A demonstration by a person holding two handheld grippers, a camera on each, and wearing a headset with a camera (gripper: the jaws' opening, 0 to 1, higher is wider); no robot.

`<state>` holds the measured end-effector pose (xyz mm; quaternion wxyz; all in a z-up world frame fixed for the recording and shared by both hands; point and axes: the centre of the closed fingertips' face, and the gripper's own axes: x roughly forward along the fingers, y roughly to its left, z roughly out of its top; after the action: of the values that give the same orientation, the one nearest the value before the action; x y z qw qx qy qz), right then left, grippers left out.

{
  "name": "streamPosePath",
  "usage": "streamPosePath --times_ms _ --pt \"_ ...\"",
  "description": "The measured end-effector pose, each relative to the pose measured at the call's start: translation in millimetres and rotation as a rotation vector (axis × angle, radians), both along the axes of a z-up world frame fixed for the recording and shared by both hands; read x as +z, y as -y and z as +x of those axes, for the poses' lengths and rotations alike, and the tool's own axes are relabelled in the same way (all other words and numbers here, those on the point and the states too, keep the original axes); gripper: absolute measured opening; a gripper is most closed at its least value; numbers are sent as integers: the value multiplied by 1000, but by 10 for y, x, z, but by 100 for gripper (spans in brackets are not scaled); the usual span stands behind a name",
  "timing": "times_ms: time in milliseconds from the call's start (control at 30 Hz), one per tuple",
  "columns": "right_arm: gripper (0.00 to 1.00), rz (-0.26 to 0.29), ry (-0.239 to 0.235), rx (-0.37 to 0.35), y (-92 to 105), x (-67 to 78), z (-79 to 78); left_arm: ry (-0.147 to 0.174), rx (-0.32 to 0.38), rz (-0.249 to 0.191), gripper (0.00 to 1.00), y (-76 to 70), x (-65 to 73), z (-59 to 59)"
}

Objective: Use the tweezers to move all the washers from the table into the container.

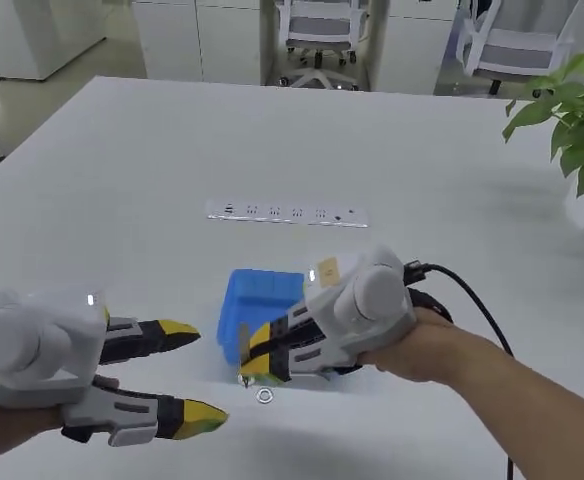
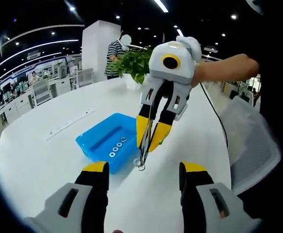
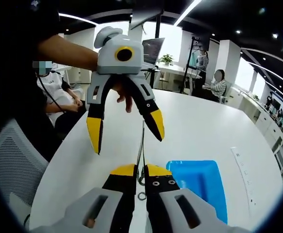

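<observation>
Metal tweezers (image 3: 142,145) in right gripper (image 3: 140,170), beside 1 round washer (image 3: 141,196).

I am looking at a table (image 1: 422,160) whose white top is showing smooth and nearly matt, taking only a soft sheen from the ceiling lights. The container (image 2: 95,138) is reading as blue plastic, glossy and slightly translucent. The washers (image 2: 117,146) inside it are glinting like bare metal, and so is the washer (image 1: 264,397) lying on the table. The tweezers (image 2: 142,151) are looking like thin polished metal. The left gripper (image 1: 208,373) and right gripper (image 2: 150,141) are wearing pale grey matt plastic shells, their black jaws ending in smooth yellow tips. The cable (image 1: 469,295) is looking black and rubbery.
</observation>
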<state>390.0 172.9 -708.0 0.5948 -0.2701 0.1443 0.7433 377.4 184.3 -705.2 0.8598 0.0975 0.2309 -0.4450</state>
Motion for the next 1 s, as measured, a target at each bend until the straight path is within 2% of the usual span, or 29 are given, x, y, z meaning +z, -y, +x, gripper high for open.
streamPosePath --times_ms 167,300,533,667,800,1000 --pt "6 10 12 3 6 120 55 2 19 -10 67 -2 26 -28" --pt "6 19 22 4 11 217 115 -1 31 -15 72 1 37 -46" --pt "6 31 44 -10 40 342 264 13 52 -19 81 -26 68 -72" --pt "6 34 56 -17 60 381 351 13 53 -21 81 -27 89 -90" --pt "6 33 69 -21 85 397 446 8 70 -23 88 -50 93 -88" --pt "6 35 85 -34 112 386 578 9 79 -17 91 -73 87 -94"
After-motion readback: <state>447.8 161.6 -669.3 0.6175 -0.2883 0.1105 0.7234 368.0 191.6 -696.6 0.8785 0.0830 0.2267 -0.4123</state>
